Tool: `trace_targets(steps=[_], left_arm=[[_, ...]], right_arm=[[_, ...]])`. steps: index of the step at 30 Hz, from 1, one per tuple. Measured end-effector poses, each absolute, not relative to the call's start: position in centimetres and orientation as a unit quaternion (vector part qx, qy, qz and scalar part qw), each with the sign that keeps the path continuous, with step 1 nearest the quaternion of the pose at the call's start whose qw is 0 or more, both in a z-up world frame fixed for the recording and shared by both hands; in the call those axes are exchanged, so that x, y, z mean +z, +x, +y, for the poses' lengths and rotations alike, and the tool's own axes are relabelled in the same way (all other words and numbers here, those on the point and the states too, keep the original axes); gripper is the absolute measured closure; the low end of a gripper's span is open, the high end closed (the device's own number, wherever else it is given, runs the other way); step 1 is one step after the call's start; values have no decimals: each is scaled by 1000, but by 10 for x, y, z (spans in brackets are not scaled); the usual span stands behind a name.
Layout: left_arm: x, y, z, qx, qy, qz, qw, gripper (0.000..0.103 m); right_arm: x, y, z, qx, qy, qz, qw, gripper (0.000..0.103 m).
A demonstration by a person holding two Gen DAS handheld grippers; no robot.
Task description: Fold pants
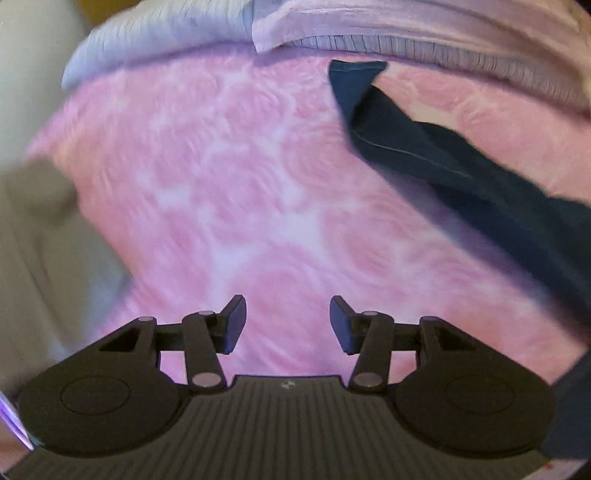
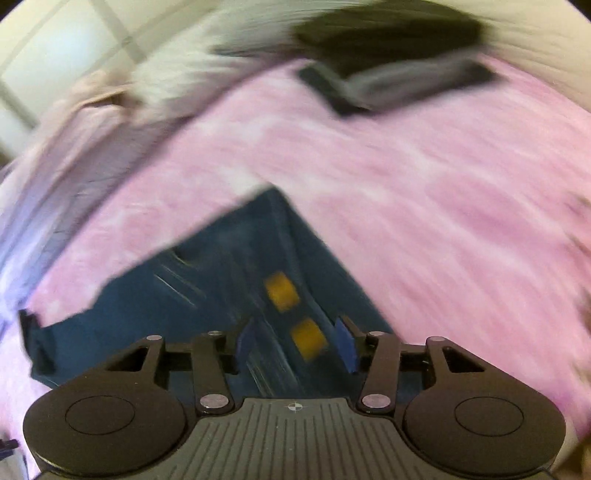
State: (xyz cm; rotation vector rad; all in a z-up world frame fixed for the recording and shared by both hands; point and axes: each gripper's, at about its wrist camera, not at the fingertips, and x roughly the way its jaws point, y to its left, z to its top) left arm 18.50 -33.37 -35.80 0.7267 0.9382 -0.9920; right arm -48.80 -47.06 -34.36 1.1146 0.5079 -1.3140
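Observation:
Dark blue pants (image 1: 436,155) lie on a pink patterned bedspread (image 1: 229,192), one leg running from the upper middle down to the right edge in the left wrist view. My left gripper (image 1: 287,323) is open over bare bedspread, to the left of that leg, with nothing between its fingers. In the blurred right wrist view the pants (image 2: 221,280) spread out under and ahead of my right gripper (image 2: 295,349), which is open just above the cloth. Two yellow patches (image 2: 282,290) show on the fabric between its fingers.
Striped lilac and grey bedding (image 1: 369,26) is bunched along the far edge of the bed. A dark and grey folded item (image 2: 391,74) lies at the far side in the right wrist view. The bed's left edge (image 1: 48,173) drops off beside a pale wall.

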Motion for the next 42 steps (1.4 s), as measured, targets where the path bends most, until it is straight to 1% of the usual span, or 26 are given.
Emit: trace_targets(steps=[1, 5, 9, 12, 14, 15, 16, 17, 19, 21, 24, 26, 27, 28, 29, 30, 32, 33, 34, 36, 38, 41, 42], left_arm=[[-360, 181, -326, -445, 310, 436, 719, 53], [-361, 164, -301, -409, 259, 469, 738, 52], [-354, 154, -281, -379, 210, 491, 756, 50], [-349, 142, -258, -355, 183, 502, 767, 49], [-348, 135, -245, -340, 172, 509, 772, 49], [-348, 131, -239, -333, 169, 512, 774, 49], [-349, 126, -234, -326, 166, 514, 776, 49], [-349, 122, -229, -320, 162, 515, 778, 49], [-350, 114, -223, -312, 157, 518, 781, 49], [-349, 106, -221, -312, 159, 515, 782, 49], [-341, 99, -218, -320, 170, 497, 788, 49], [-339, 98, -214, -325, 169, 490, 791, 49], [-341, 98, -212, -322, 170, 489, 793, 48], [-344, 99, -211, -318, 170, 492, 792, 48], [-347, 100, -209, -314, 169, 497, 791, 48], [-349, 101, -206, -312, 171, 499, 790, 48], [-349, 104, -197, -307, 184, 492, 794, 48], [-348, 107, -190, -304, 191, 486, 797, 45], [-349, 111, -183, -299, 193, 486, 798, 41], [-352, 121, -164, -288, 179, 499, 797, 36], [-359, 131, -148, -280, 165, 512, 795, 36], [-378, 141, -140, -295, 150, 532, 779, 35], [-385, 144, -140, -308, 144, 538, 771, 33]], right_arm=[[-351, -486, -493, -554, 477, 222, 645, 58], [-384, -483, -562, -501, 459, 223, 699, 58], [-421, -491, -601, -462, 465, 239, 716, 58], [-445, -502, -616, -438, 489, 228, 719, 59], [-452, -505, -626, -422, 498, 201, 730, 65], [-455, -505, -631, -421, 502, 189, 731, 74], [-457, -504, -636, -418, 508, 176, 732, 95], [-460, -502, -641, -417, 516, 168, 729, 103], [-455, -492, -644, -431, 503, 183, 726, 103], [-431, -489, -636, -451, 458, 188, 743, 103], [-401, -522, -624, -498, 436, 144, 736, 103], [-408, -539, -627, -519, 440, 162, 714, 103], [-420, -545, -632, -513, 472, 183, 693, 102], [-430, -549, -635, -516, 490, 211, 670, 95], [-431, -552, -633, -530, 493, 225, 652, 93], [-428, -557, -626, -541, 498, 218, 642, 91], [-417, -568, -603, -549, 518, 192, 628, 80], [-413, -576, -586, -547, 529, 186, 621, 67], [-408, -581, -567, -546, 537, 187, 616, 59], [-404, -594, -525, -545, 554, 199, 596, 56], [-403, -606, -479, -550, 576, 213, 566, 56], [-405, -625, -414, -576, 616, 199, 500, 56], [-406, -629, -398, -581, 627, 193, 481, 56]])
